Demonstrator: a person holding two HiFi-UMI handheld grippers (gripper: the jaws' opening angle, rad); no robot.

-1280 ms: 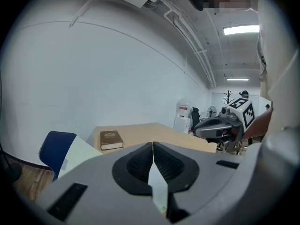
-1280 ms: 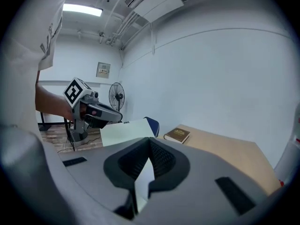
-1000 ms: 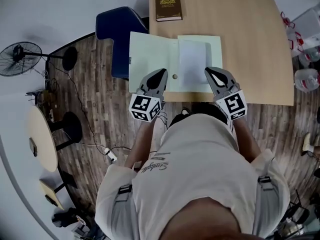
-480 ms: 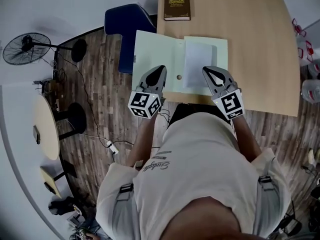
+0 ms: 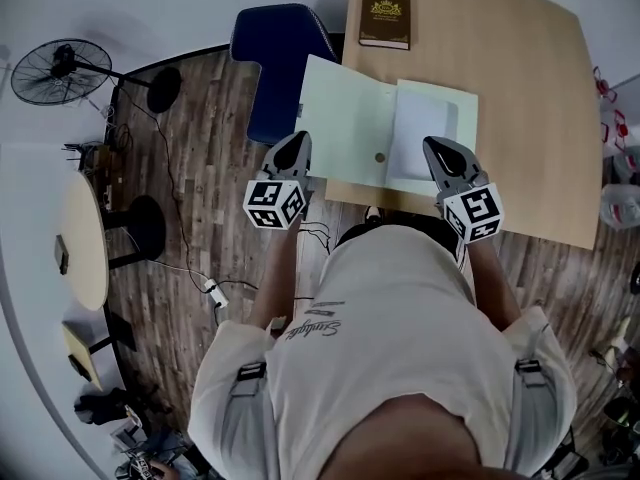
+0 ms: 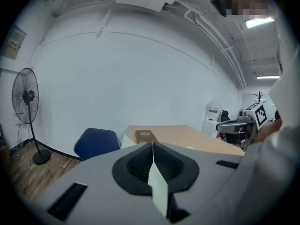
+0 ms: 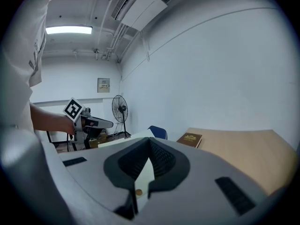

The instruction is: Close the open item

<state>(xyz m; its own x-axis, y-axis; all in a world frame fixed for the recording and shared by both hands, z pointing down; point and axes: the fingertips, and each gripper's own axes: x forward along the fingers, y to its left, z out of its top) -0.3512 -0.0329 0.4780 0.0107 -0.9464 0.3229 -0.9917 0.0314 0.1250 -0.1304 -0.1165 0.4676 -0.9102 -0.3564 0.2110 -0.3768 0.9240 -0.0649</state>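
A pale green folder (image 5: 345, 118) lies open on the wooden table (image 5: 520, 88), its left flap sticking out past the table's left edge. A white sheet (image 5: 425, 133) rests on its right half, and a small brown snap (image 5: 379, 157) sits near the fold. My left gripper (image 5: 298, 140) is at the flap's outer near edge, jaws together. In the left gripper view (image 6: 152, 144), pale green shows through the slit between the jaws. My right gripper (image 5: 437, 146) is over the folder's near right edge, also shut (image 7: 150, 139), with the snap visible through its slit.
A brown book (image 5: 385, 20) lies on the table beyond the folder. A blue chair (image 5: 280, 58) stands under the hanging flap, left of the table. A floor fan (image 5: 55, 71) and a small round table (image 5: 80, 243) are far left. Bottles (image 5: 620, 203) stand at the right.
My left gripper has slid left, from over the flap's near edge to its outer edge. The right gripper holds its place at the folder's near right. The head view has shifted.
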